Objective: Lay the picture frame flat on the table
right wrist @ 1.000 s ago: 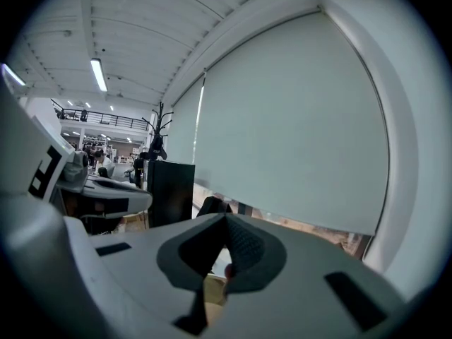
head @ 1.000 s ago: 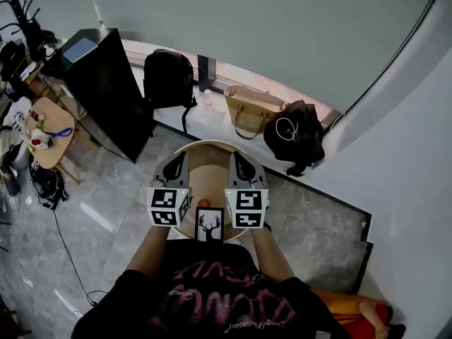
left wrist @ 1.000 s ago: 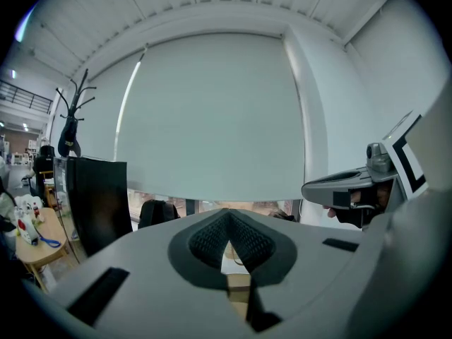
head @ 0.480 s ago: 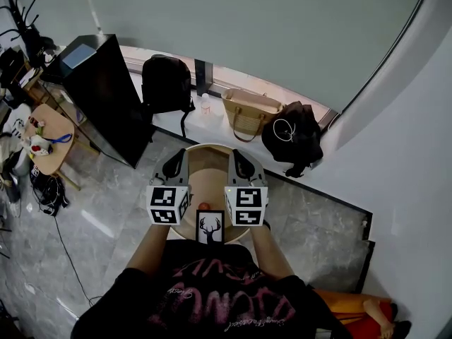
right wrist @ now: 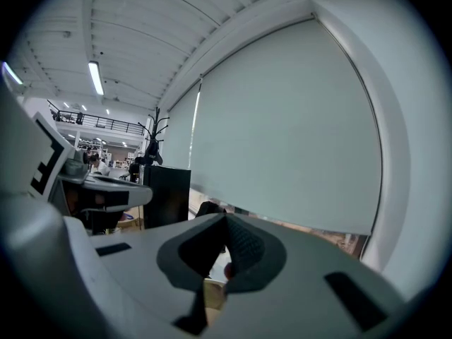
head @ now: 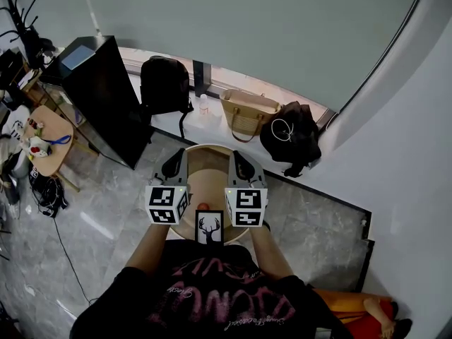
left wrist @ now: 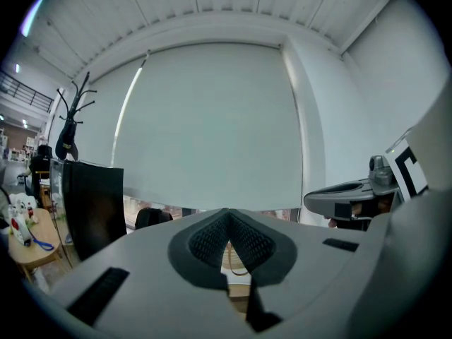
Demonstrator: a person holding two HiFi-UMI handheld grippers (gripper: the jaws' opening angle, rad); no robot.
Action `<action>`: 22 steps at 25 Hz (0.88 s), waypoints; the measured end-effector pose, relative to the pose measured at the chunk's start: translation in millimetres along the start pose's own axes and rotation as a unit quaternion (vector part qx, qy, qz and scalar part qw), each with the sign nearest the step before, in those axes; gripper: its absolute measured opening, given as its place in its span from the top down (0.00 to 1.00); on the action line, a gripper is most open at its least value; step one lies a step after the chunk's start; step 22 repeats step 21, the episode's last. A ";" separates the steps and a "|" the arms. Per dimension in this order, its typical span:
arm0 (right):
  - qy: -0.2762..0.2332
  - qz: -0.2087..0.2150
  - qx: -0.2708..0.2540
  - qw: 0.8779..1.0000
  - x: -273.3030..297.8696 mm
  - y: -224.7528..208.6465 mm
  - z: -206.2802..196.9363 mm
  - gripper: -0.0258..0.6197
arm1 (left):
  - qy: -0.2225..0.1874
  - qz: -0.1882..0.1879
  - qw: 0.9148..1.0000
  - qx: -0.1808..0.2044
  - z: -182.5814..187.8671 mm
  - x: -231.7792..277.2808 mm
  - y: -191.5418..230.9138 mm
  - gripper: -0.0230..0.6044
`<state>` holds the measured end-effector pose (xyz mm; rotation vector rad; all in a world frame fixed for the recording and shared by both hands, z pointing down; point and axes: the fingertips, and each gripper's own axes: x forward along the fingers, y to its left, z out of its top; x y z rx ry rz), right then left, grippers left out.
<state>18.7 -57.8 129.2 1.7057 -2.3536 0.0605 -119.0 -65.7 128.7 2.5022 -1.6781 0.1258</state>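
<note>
Picture frame (head: 209, 227), one only, showing a black deer print, sits at the near edge of the round worktop (head: 210, 165), between two grippers. Left gripper (head: 176, 158) and right gripper (head: 236, 157) each have their jaws closed together on nothing. One small orange thing (head: 203, 205) lies just far of the frame

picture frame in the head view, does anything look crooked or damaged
Nothing stands out. The picture frame sits square at the near edge of the round table, deer print upright toward the person, no visible damage. Whether it stands or lies flat is unclear.
</note>
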 end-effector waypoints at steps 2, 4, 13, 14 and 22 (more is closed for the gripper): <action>-0.002 0.003 0.000 1.000 0.0 0.2 0.8 0.93 | -0.002 0.002 1.000 0.011 0.5 -1.8 0.1 0.95; -0.005 0.005 -0.002 1.000 -0.7 1.0 1.9 0.93 | -0.003 0.004 1.000 0.017 1.1 -3.9 0.0 0.95; -0.014 0.011 -0.004 1.000 -1.8 6.7 6.2 0.93 | 0.001 -0.012 1.000 0.013 3.8 -6.5 -1.3 0.95; -0.016 0.011 -0.002 1.000 -2.0 6.7 7.0 0.93 | 0.001 -0.013 1.000 0.011 3.4 -6.9 -1.2 0.95; -0.025 0.012 0.007 1.000 -1.0 8.5 9.0 0.93 | -0.011 -0.020 1.000 0.018 5.3 -7.4 0.9 0.95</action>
